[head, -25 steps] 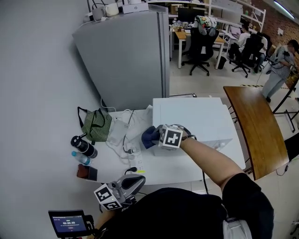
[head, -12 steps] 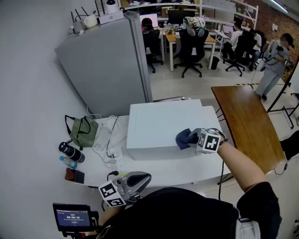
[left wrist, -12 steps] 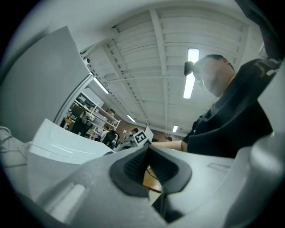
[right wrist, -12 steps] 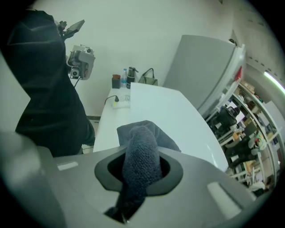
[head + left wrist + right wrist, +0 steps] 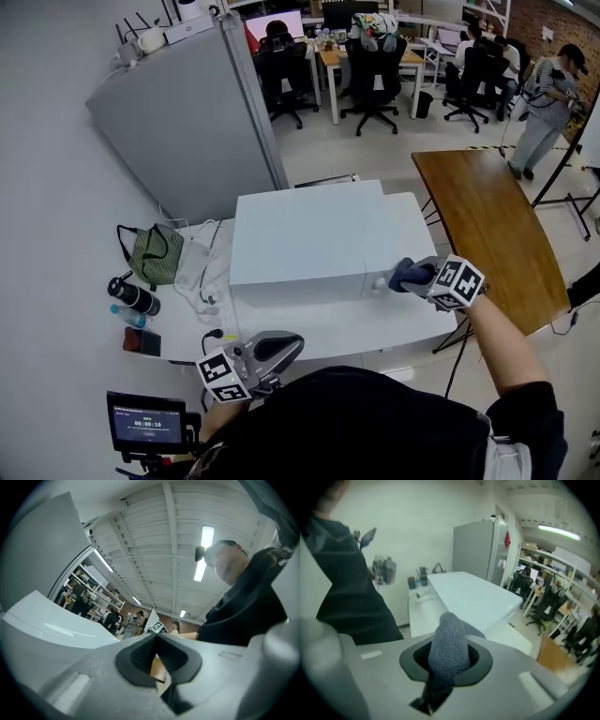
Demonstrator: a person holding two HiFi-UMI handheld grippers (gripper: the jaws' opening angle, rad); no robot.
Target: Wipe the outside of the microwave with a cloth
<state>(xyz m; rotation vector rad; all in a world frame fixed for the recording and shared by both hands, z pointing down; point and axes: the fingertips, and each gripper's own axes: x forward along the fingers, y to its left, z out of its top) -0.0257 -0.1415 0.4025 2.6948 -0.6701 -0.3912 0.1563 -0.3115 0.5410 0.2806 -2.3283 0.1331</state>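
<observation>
Head view: right tongs [image 5: 419, 276] pinching cloth [image 5: 405, 273] against microwave [image 5: 300, 239] corner; left tongs [image 5: 281, 347] pressed together, empty, well apart.

The right gripper [image 5: 446, 668] has its jaws closed on a grey-blue knitted cloth [image 5: 449, 641], which bulges up out of the dark pads; beyond it lies the white microwave [image 5: 473, 597], its flat top facing up, on a white table [image 5: 423, 616]; the cloth's tip is near the microwave's closest corner, though contact cannot be told; a grey fridge [image 5: 480, 550] stands behind against the wall; small bottles [image 5: 419, 578] sit at the table's far end; a person's dark garment [image 5: 349, 588] fills the left; office chairs [image 5: 543, 606] and a brown wooden tabletop [image 5: 553, 656] show at right.
</observation>
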